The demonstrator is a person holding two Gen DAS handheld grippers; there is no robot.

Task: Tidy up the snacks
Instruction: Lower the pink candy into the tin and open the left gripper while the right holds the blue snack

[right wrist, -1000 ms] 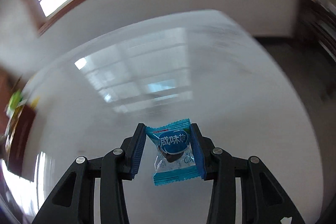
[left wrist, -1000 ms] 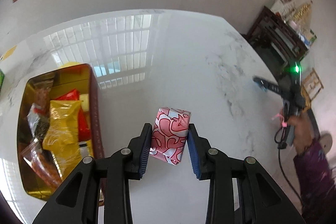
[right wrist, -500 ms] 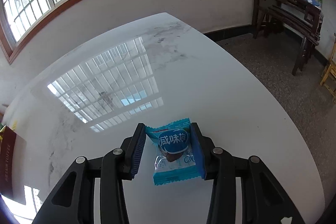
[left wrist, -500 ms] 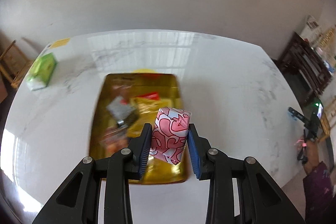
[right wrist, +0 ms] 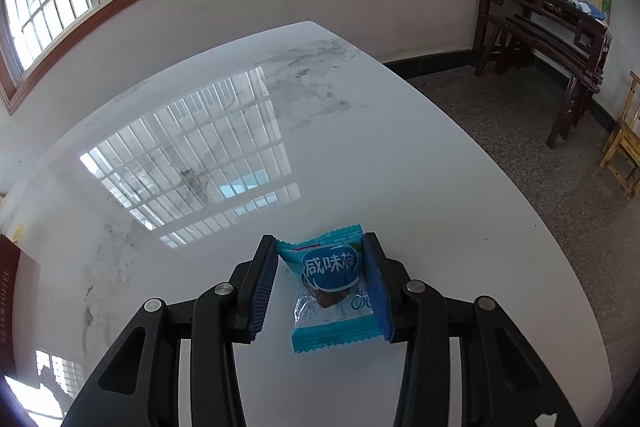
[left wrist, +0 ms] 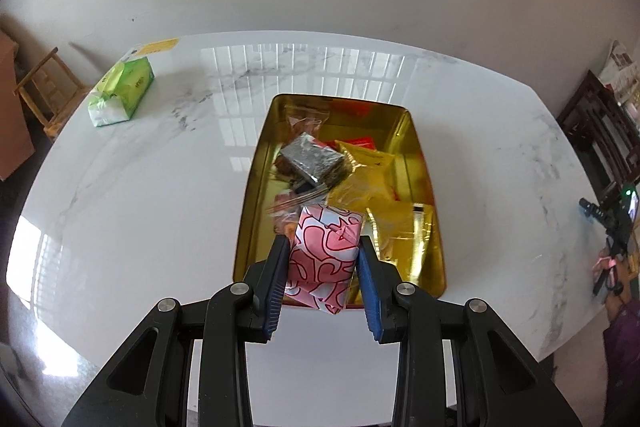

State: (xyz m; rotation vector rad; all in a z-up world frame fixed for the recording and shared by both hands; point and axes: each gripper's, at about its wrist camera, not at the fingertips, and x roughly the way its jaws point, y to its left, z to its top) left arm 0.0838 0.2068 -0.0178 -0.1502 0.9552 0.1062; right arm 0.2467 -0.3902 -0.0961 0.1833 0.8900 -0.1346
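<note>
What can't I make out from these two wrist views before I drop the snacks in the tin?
- Left wrist view: the pink patterned packet and left gripper hide the near end of the gold tin.
- Snacks under the dark packet are covered and partly blurred.
- Right wrist view: the tin is cut off by the left edge, so the blue plum packet in the right gripper cannot be placed relative to it.

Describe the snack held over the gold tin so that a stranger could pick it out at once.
On the white marble table stands a gold tin of snacks. The left tool holds a wrapped block over its near end: the only pink-and-white one with red swirls.
</note>
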